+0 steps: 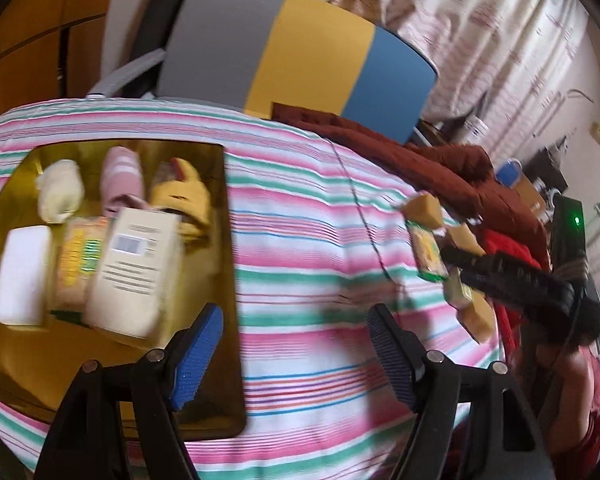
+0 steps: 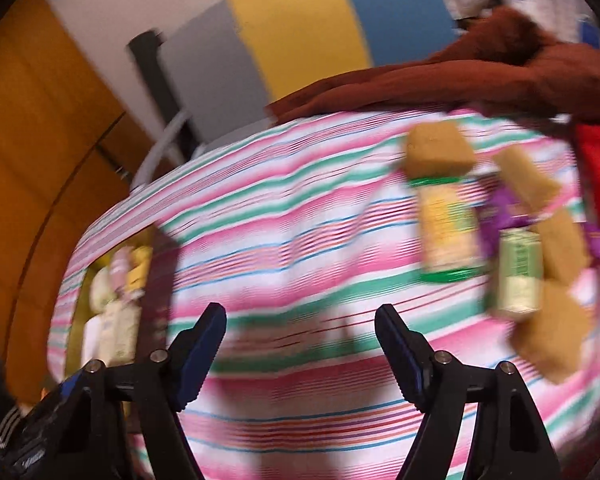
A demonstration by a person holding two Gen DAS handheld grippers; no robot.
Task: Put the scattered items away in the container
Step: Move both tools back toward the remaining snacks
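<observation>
We see a pink-green-white striped cloth (image 1: 300, 240) w/ a gold rectangular tray (image 1: 228, 280) at its left, holding socks, boxes & a white block. Tan sponge blocks (image 2: 436, 152) & green-yellow packets (image 2: 448, 232) lie far right of the tray. Left gripper (image 1: 296, 356) & right gripper (image 2: 300, 356): both wide, empty.

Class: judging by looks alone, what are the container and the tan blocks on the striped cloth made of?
Container: probably plastic, translucent amber; the stripes show faintly through its glossy wall.
Tan blocks: likely sponge or foam, matte with rounded edges, though blur leaves that unsure.
</observation>
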